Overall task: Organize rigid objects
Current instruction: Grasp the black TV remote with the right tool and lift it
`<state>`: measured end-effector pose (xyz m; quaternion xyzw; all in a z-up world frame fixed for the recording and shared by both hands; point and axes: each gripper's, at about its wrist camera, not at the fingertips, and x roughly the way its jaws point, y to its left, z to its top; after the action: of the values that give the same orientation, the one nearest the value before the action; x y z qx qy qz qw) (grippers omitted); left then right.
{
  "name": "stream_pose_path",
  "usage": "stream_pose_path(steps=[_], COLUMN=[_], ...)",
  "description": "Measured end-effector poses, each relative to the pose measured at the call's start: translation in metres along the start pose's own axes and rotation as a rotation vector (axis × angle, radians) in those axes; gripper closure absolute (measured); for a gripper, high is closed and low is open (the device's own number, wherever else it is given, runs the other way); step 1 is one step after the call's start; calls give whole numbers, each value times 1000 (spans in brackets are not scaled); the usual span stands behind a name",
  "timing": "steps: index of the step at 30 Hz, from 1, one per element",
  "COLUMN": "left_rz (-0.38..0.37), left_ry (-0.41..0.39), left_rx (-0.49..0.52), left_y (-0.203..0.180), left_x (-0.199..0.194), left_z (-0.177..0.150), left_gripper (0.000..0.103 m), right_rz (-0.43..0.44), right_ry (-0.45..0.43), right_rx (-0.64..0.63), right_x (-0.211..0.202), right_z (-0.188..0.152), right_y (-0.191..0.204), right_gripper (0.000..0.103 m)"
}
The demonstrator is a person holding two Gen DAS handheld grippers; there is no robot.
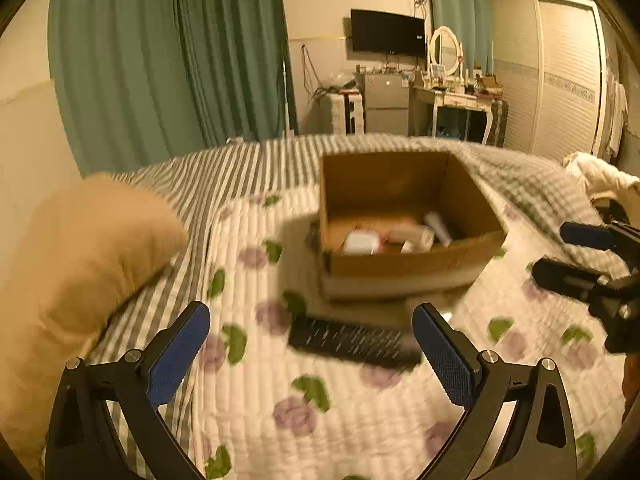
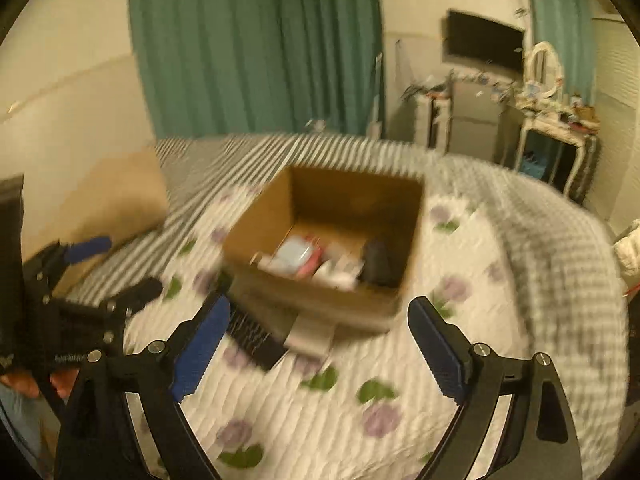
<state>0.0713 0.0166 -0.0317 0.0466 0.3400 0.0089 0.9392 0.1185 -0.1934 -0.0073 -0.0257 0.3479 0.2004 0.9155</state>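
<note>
An open cardboard box [image 1: 404, 268] stands on the floral quilt and holds several small items, white and pale ones plus a dark one [image 2: 376, 264]. A black remote control [image 1: 352, 342] lies on the quilt just in front of the box; it also shows in the right wrist view [image 2: 252, 336]. My left gripper [image 1: 312, 340] is open and empty, its blue pads either side of the remote, slightly short of it. My right gripper [image 2: 318, 336] is open and empty, in front of the box. Both views are blurred.
A tan pillow [image 1: 80, 264] lies at the left of the bed. A grey striped blanket [image 1: 256, 164] covers the far side. The right gripper shows in the left view [image 1: 588, 260]. Green curtains, a dressing table and a wardrobe stand beyond the bed.
</note>
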Motion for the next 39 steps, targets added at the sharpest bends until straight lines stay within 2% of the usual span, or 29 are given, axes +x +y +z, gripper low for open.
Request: stream_pose_path(steps=[7,14,16,18,20,22,24,26,28,31,34,37,39], left_rz=[52,75,86,91,87,81,79,80,69,43,14,-3,-26], left_ry=[65,107,108,115,118,119,120,124,125,129,118,106,110], left_rx=[-29,-105,-119,-144,-162,-172,-171,-171,-177,-186,-157,-118,-103], left_y=[36,77,85,94,99,101,100,98,95,84,60,33,11], left_x=[40,79,85,92,93,92,88,85,78,69,58,55,57], left_z=[-39,-52,-54,-57,-58,-59,-59,-58,-59,-59,-53,-47,-44], left_gripper=[0,0,0,0,0,0,0,0,0,0,0,0,0], right_rz=[114,164,163,182,187,186,191,173,175,129,115,44,-8], right_ry=[132,228,255,285,313,304,308,295,285,265,240,229,239], right_rx=[-97,-234,-250,-252,-268,-274,-262,-248,-194,-180,-87,4,21], right_x=[80,161,182,197,211,212,207,195,180,148,111,75,65], right_z=[-36,-38,-38,-39,-42,-42,-41,-42,-46,-56,-61,-63,-60], right_y=[46,79,83,85,90,93,92,90,85,80,62,35,20], right_gripper=[12,12,18,30,31,40,57,61,61,62,62,62,62])
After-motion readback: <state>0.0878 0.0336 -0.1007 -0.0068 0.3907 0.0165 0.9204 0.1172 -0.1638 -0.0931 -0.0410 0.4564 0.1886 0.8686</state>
